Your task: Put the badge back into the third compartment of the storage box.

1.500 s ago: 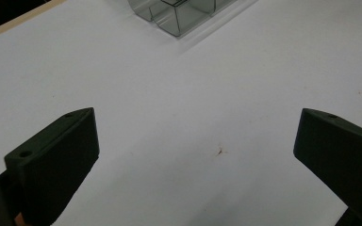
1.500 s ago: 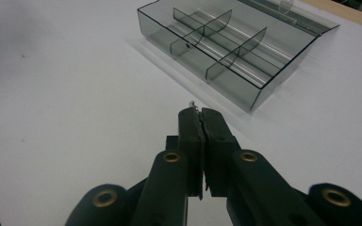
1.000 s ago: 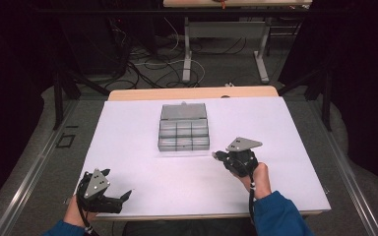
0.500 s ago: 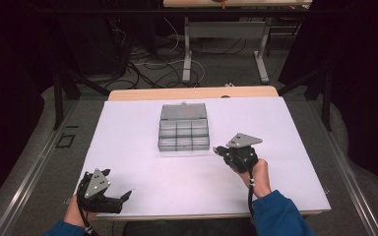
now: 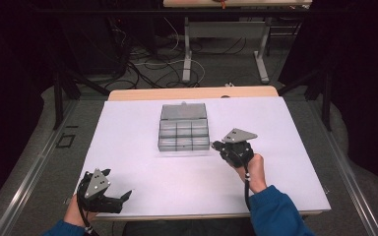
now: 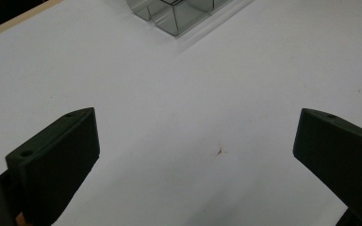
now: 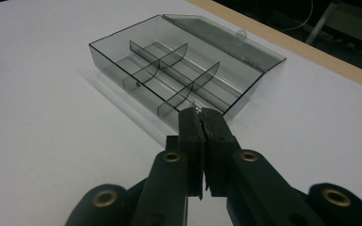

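Compartment box [image 5: 184, 133], smoky clear plastic with its lid flipped back, sits mid-table toward the far edge of the white table [image 5: 128, 147]. Right gripper [image 5: 218, 145] is just beside its near right corner, jaws clenched on some tiny shiny bit I can't make out. Left gripper [image 5: 120, 199] hangs by the near left corner, jaws wide apart, nothing between them.

No readable text, label, brand, number or sign on any surface in view.
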`<state>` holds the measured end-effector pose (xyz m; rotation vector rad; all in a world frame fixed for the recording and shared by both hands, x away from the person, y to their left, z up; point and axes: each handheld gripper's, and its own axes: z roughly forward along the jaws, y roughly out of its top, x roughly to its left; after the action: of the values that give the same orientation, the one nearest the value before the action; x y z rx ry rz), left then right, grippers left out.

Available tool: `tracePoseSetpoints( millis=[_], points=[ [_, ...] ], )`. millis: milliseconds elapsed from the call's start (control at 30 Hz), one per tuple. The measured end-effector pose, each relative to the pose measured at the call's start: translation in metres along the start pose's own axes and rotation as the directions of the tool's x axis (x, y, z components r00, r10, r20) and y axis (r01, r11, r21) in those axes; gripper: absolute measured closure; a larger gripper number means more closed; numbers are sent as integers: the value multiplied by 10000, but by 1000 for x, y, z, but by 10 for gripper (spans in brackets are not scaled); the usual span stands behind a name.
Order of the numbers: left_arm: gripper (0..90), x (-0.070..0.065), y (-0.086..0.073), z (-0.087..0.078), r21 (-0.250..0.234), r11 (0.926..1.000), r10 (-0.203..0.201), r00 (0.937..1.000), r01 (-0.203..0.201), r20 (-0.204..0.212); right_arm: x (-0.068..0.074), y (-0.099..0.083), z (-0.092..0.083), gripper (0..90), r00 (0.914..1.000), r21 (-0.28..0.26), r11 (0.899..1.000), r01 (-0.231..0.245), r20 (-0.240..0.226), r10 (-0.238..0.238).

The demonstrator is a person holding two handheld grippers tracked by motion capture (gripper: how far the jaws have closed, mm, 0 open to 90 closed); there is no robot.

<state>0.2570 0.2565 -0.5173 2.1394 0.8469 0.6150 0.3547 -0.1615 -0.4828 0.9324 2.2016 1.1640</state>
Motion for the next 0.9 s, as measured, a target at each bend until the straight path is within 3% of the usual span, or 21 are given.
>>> tracePoseSetpoints(
  millis=[233, 900],
  points=[
    [12, 0, 0, 0, 23, 10000, -40, 10000, 40, 15, -1, 4, 8, 881, 9998, -48, 9998, 194, 64, -194],
    [12, 0, 0, 1, 40, 10000, -5, 10000, 5, 34, -5, 13, 28, 881, 9998, -90, 9998, 184, 78, -184]
  ],
)
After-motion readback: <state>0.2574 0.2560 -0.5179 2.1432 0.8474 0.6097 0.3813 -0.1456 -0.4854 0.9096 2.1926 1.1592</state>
